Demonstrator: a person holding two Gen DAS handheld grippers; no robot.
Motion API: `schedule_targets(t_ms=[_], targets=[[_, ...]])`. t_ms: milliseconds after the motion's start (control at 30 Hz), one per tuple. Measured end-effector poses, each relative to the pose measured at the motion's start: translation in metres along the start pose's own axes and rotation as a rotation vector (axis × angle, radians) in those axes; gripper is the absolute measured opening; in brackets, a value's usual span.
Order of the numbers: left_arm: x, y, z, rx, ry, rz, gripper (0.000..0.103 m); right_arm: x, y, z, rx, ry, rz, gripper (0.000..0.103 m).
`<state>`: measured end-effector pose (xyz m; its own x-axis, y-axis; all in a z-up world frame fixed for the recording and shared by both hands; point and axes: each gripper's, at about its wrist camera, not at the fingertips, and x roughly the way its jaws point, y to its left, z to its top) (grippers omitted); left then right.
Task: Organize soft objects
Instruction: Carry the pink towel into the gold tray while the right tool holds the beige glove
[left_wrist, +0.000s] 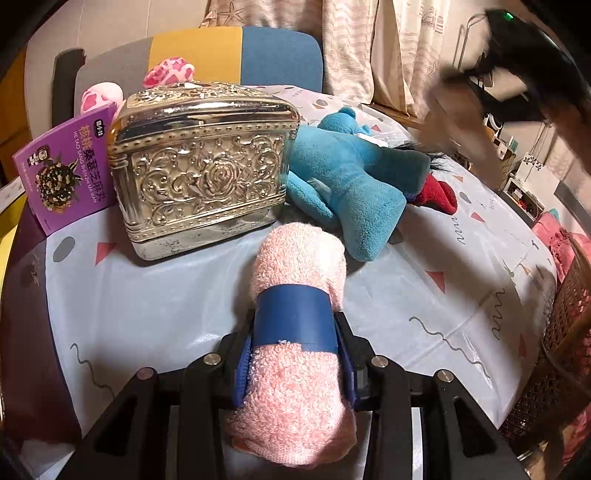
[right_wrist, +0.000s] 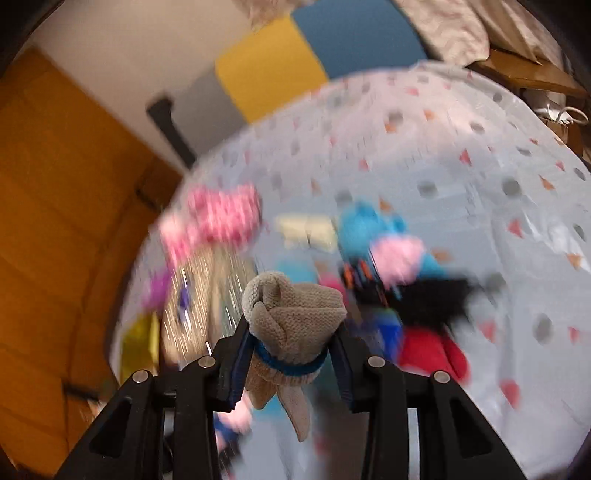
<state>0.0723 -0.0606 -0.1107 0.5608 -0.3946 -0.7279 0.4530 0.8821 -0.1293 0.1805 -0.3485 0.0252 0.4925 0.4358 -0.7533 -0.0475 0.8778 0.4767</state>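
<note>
Table (left_wrist: 424, 314): round, covered with a pale cloth printed with grey dots, red triangles and squiggles. A chair with grey, yellow and blue panels (left_wrist: 236, 55) stands at the far edge.

Ornate silver metal box (left_wrist: 201, 162): left of centre, lid down. A purple snack box (left_wrist: 66, 170) leans just beside its left side; a pink spotted plush (left_wrist: 168, 72) shows behind it.

Blue plush toy (left_wrist: 347, 177): lying right of the silver box, touching it or nearly so; black hair and a red part show at its right end.

Left hand-held gripper (left_wrist: 297, 354): pinching a rolled pink towel (left_wrist: 299, 273) bound with a blue paper band. The pads press on both sides of the roll, near edge of table, and the roll points toward the silver box.

Right hand-held gripper (right_wrist: 288, 354): pinching a beige knitted item with a blue stripe (right_wrist: 291, 310), bunched between the pads, tail hanging below. It sits above the table; the scene beneath is motion-blurred. In the left wrist view it is a blur at the far right (left_wrist: 509, 74).
</note>
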Motion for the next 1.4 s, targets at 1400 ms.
schedule_targets(t_ms=[1400], targets=[[-0.173,0.172,0.023,-0.539,-0.138,0.282,0.035,0.120,0.023,-0.114,-0.133,0.197,-0.447,0.046]])
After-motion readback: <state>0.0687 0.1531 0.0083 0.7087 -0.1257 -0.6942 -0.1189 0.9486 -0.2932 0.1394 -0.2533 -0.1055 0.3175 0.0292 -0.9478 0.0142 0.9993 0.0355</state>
